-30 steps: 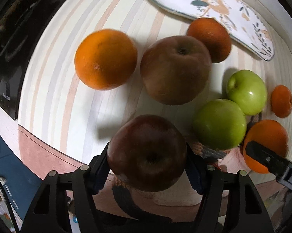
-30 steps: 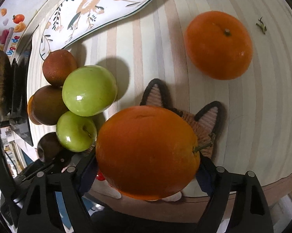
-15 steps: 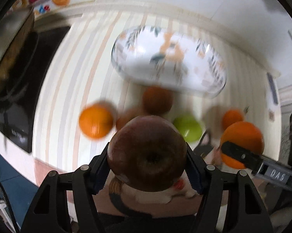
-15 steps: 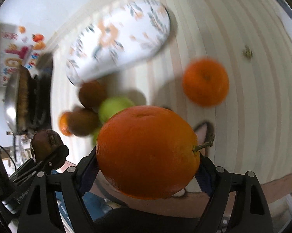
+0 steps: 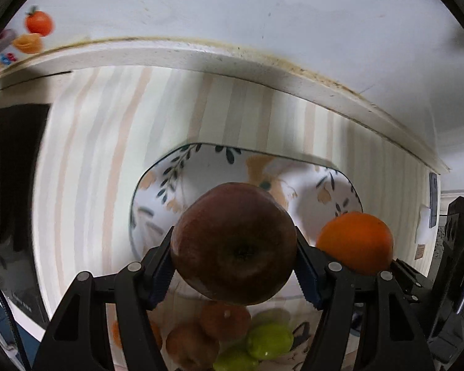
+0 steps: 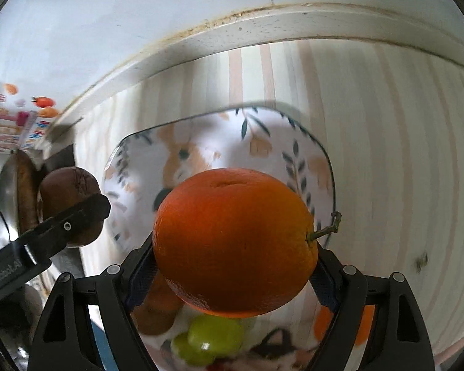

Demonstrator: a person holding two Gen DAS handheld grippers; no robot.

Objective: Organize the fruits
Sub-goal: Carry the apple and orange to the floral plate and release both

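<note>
Left wrist view had the dark red apple (image 5: pixel 235 247) clamped in the left gripper (image 5: pixel 235 266), up over the white floral oval plate (image 5: pixel 158 185). The big round orange (image 6: pixel 235 241) was pinched in the right gripper (image 6: pixel 235 275) over that same plate. Green apples (image 5: pixel 267 341) sat blurry underneath on the striped tablecloth (image 5: pixel 108 130).

The dark red apple (image 5: pixel 235 247) clamped in the jaws hid the near rim of the patterned plate (image 5: pixel 158 182). Below the jaws, the green apples (image 5: pixel 269 341) and brown fruits (image 5: pixel 191 346) were blurred and partly cut off.
</note>
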